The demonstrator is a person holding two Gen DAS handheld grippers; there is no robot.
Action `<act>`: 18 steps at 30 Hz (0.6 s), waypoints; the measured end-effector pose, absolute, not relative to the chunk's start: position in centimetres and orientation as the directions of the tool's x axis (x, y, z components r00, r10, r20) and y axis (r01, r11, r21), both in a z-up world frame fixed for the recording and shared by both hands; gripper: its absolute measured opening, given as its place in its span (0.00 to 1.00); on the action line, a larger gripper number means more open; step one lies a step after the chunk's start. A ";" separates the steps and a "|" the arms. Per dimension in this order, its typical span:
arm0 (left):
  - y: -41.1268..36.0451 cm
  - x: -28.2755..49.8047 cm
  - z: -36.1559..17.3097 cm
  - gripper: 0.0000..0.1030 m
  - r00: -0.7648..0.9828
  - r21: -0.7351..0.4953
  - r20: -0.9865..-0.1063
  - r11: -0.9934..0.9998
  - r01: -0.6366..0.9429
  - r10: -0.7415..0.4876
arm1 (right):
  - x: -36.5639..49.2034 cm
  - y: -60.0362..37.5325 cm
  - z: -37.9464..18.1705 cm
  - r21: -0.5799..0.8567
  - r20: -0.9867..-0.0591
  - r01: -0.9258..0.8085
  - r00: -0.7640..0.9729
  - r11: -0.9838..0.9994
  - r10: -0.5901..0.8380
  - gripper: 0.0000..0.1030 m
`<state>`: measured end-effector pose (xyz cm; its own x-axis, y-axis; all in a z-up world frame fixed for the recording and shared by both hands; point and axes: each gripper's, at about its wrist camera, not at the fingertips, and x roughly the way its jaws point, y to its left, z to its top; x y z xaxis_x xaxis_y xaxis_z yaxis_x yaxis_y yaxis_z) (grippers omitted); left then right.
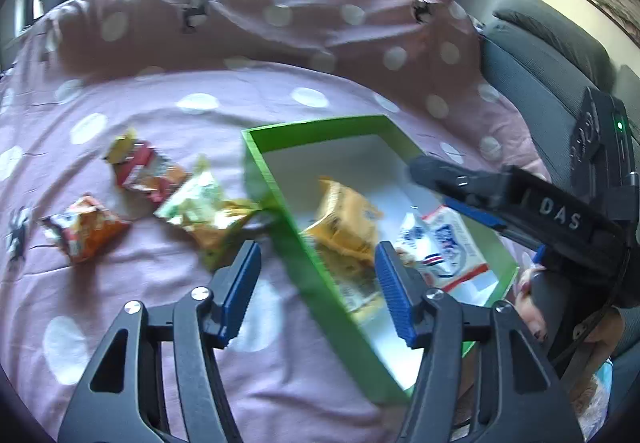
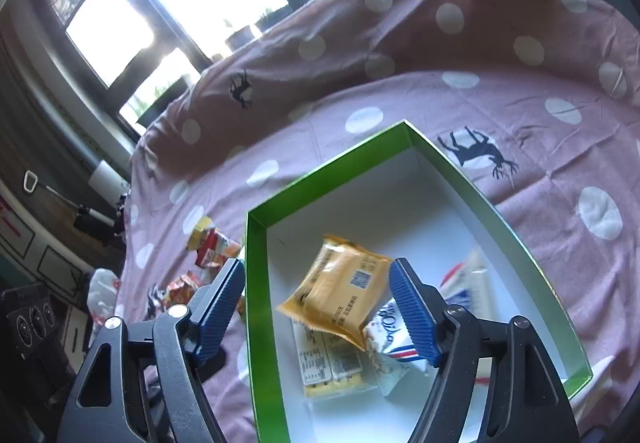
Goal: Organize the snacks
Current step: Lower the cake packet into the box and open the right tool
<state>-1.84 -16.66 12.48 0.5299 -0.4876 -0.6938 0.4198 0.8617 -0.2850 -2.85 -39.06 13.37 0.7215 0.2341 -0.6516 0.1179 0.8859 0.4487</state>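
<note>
A green box (image 1: 276, 187) with a white inside lies on the pink bed. In it are a yellow packet (image 1: 346, 221) and a white-and-blue packet (image 1: 440, 247). My left gripper (image 1: 318, 287) is open, straddling the box's near wall with nothing held. Left of the box lie a green-yellow packet (image 1: 204, 211), a red packet (image 1: 144, 171) and an orange packet (image 1: 86, 229). My right gripper (image 2: 316, 307) is open over the box (image 2: 253, 323). The yellow packet (image 2: 340, 299) sits tilted between its fingers, free of both pads, over a pale packet (image 2: 332, 367) and a white-blue one (image 2: 392, 347).
The pink dotted sheet (image 1: 160, 323) rises into a covered ridge (image 1: 240, 35) at the back, under a bright window. A grey chair (image 1: 532, 75) stands on the right, with a person's hand (image 1: 532, 315) below it. A white bag (image 2: 102, 291) lies beyond the bed's left edge.
</note>
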 end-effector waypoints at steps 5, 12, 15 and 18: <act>-11.9 -2.0 12.5 0.72 0.585 -0.301 -0.674 0.891 0.341 -0.452 | -2.9 -38.4 13.5 0.433 -0.637 0.119 0.742 0.894 0.209 0.83; -6.4 -1.4 11.9 0.81 0.655 -0.255 -0.663 0.933 0.256 -0.361 | -2.4 -36.5 13.2 0.375 -0.641 0.121 0.750 0.919 0.163 0.84; -4.1 -0.4 10.3 0.81 0.667 -0.233 -0.678 0.950 0.205 -0.310 | -2.1 -35.1 12.9 0.338 -0.650 0.118 0.747 0.934 0.141 0.84; -1.7 0.2 8.5 0.81 0.678 -0.226 -0.689 0.965 0.136 -0.257 | -1.9 -33.2 12.5 0.272 -0.665 0.101 0.738 0.957 0.112 0.84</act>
<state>0.17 -1.72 8.54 0.6776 -0.2569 -0.6891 0.1363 0.9646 -0.2256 -1.86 -33.23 12.49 0.7380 0.1117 -0.6655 0.1008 0.9569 0.2723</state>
